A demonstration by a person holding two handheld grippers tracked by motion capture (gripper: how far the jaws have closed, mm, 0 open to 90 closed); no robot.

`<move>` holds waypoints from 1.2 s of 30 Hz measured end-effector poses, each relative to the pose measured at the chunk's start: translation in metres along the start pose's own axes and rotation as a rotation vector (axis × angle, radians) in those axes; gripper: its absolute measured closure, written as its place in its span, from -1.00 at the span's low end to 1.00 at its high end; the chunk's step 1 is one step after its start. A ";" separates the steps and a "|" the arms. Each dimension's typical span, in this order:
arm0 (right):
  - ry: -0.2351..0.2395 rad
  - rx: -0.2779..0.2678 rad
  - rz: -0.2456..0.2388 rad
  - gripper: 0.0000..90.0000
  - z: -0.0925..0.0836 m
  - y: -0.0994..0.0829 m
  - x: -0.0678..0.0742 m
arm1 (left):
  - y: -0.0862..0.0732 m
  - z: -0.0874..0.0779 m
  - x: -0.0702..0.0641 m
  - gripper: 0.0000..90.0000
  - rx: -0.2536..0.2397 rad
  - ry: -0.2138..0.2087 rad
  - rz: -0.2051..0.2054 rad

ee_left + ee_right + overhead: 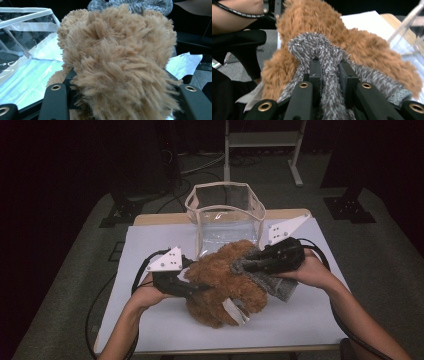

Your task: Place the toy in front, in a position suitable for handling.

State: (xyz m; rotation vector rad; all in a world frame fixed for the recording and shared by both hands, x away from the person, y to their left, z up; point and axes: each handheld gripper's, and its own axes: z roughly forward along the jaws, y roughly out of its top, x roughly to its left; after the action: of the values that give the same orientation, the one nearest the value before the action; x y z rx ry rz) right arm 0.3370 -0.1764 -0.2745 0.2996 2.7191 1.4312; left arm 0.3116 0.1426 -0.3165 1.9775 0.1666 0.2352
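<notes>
The left tongs [197,287] clench the fluffy brown teddy bear [225,280] on the white counter [150,245]; the right tongs [240,266] pinch its grey knitted garment [275,285]. Keep the bear steady while easing the knit slowly along.

Front: bare white mat [300,320], free.
Behind: clear bag [225,215] blocks, touching brown plush toy [225,280].
Sides: mat open.

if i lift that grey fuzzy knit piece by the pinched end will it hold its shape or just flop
The grey fuzzy knit piece would probably flop: it bunches into a fold between the right gripper jaws and drapes limply over the brown plush teddy bear. It looks light for its size. Its shaggy surface likely grips well, so slipping seems unlikely.
</notes>
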 end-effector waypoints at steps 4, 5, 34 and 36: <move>-0.005 -0.023 0.014 0.66 -0.004 -0.005 0.000 | 0.007 0.004 -0.001 -0.13 0.001 0.000 0.009; -0.001 -0.028 0.013 0.66 -0.004 -0.005 0.000 | 0.009 0.004 0.000 -0.13 0.004 0.000 0.013; 0.043 0.013 0.264 0.65 0.020 -0.137 0.000 | 0.014 0.066 -0.003 -0.09 0.267 -0.069 0.055; 0.020 0.001 0.272 0.65 0.010 -0.141 -0.001 | 0.017 0.073 -0.004 -0.09 0.275 -0.078 0.072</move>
State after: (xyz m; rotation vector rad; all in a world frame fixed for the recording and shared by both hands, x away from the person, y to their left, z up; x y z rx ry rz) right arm 0.3188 -0.2468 -0.3963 0.6818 2.7798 1.4984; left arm 0.3259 0.0701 -0.3302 2.2648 0.0801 0.1894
